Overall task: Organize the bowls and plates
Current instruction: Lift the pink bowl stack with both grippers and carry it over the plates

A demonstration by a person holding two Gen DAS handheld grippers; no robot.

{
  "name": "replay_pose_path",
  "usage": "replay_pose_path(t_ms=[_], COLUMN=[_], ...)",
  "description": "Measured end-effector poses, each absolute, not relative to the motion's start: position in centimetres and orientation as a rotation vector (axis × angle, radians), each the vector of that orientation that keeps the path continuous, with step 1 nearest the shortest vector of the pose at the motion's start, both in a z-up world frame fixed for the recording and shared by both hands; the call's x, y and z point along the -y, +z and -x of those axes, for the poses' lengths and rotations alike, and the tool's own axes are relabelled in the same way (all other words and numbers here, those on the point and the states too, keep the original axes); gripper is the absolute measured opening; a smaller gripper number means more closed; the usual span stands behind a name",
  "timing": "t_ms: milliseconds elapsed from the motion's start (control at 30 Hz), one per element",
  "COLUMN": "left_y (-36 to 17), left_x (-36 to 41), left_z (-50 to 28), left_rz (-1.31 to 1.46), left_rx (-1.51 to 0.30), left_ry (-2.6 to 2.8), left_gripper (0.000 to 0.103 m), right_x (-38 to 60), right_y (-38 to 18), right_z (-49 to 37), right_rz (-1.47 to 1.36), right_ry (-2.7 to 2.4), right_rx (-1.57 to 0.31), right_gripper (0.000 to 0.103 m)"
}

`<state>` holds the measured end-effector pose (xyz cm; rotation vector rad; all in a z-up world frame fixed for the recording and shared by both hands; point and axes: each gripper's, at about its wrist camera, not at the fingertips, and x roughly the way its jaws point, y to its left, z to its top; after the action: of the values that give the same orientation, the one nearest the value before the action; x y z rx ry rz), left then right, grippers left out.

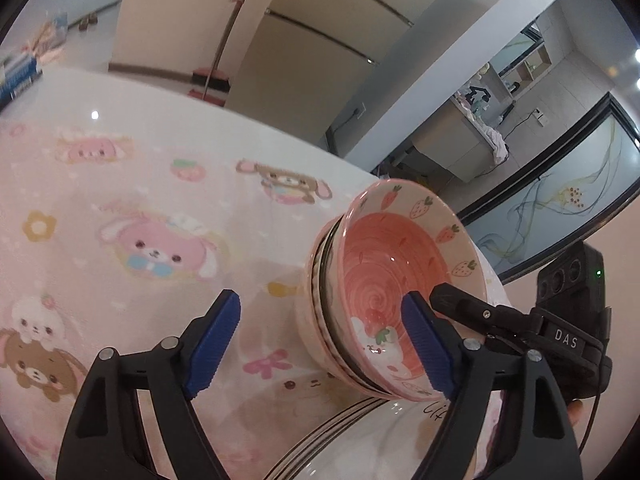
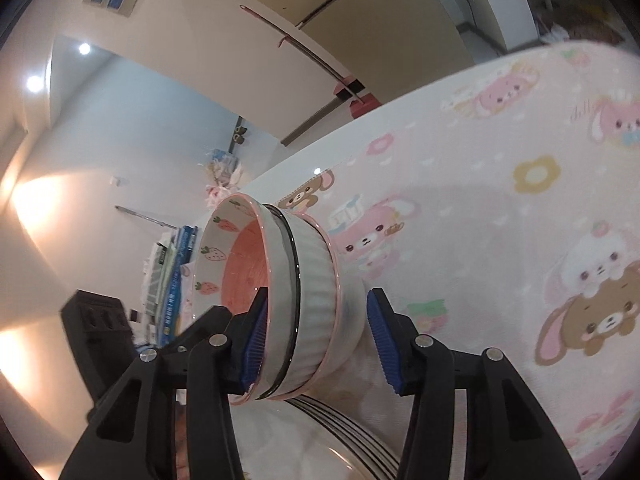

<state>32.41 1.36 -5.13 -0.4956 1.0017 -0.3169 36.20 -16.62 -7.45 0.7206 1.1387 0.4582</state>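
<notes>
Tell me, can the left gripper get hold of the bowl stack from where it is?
Probably yes. The left gripper already straddles the bowl stack's near rim: one blue pad inside the top bowl, the other outside, nothing between. The right gripper straddles the rim too, beside it.

Two wrist cams, opposite sides (close-up), shared bowl stack (image 1: 384,296).

Clear: open patterned tablecloth (image 1: 132,208) ahead and left of the left gripper (image 1: 324,340) | Blocked: stack of bowls (image 1: 384,280) straddled by its right finger and both fingers of the right gripper (image 2: 316,340) | Below: stacked plates (image 1: 360,440) just under the tips
</notes>
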Motion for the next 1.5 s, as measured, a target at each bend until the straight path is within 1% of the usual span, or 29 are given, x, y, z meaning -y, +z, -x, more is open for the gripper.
replay_pose_path(t_ms=[100, 200, 300, 367, 500, 567, 633, 767, 800, 833, 933, 1267, 1500], left_y=[-5.7, -6.1, -6.5, -7.1, -7.3, -7.4, -7.5, -7.6, -7.6, -7.6, -7.9, -8.1, -7.1], left_x=[-1.9, -2.4, -2.5, -2.5, -2.6, -2.6, -2.5, -2.6, -2.5, -2.3, -2.0, -1.7, -0.5], left_z=[-32.6, -32.6, -32.6, -32.6, -32.3, -32.1, -32.2, -32.3, -32.3, -32.3, -32.4, -32.1, -31.3], left_rz=[0.544, 0.568, 0.622, 0.655, 0.667, 0.674, 0.691, 0.772, 0.756, 0.738, 0.735, 0.731, 0.580], left_rx=[-1.028, -1.046, -1.064, -1.097, -1.102, -1.098, -1.105, -1.113, -1.115, -1.116, -1.136, -1.142, -1.119], left_ry=[-0.322, -0.312, -0.325, -0.317, -0.313, -0.318, -0.327, -0.347, -0.345, -0.335, -0.327, -0.311, -0.300], left_gripper=[0.077, 0.077, 0.077, 0.077, 0.076, 0.070, 0.061, 0.061, 0.058, 0.053, 0.043, 0.042, 0.042], right_x=[16.6, 16.3, 15.7, 15.4, 15.8, 15.9, 16.1, 16.7, 16.8, 16.7, 16.2, 14.7, 14.8], right_y=[-7.8, -7.7, -7.3, -7.3, -7.7, -7.9, -8.1, -9.5, -9.8, -9.8, -9.8, -9.1, -8.6], right_z=[-36.4, -36.3, -36.1, -35.9, -36.1, -36.2, -36.2, -36.7, -36.8, -36.9, -37.0, -37.0, -36.6], right_rz=[-0.749, -0.727, -0.657, -0.618, -0.651, -0.657, -0.674, -0.775, -0.794, -0.797, -0.774, -0.678, -0.648], right_ry=[0.468, 0.457, 0.431, 0.404, 0.416, 0.424, 0.432, 0.467, 0.473, 0.472, 0.456, 0.428, 0.420], right_rx=[-1.148, -1.149, -1.150, -1.148, -1.156, -1.158, -1.165, -1.200, -1.208, -1.210, -1.216, -1.209, -1.203], right_gripper=[0.051, 0.049, 0.043, 0.035, 0.035, 0.036, 0.037, 0.042, 0.042, 0.043, 0.043, 0.040, 0.040])
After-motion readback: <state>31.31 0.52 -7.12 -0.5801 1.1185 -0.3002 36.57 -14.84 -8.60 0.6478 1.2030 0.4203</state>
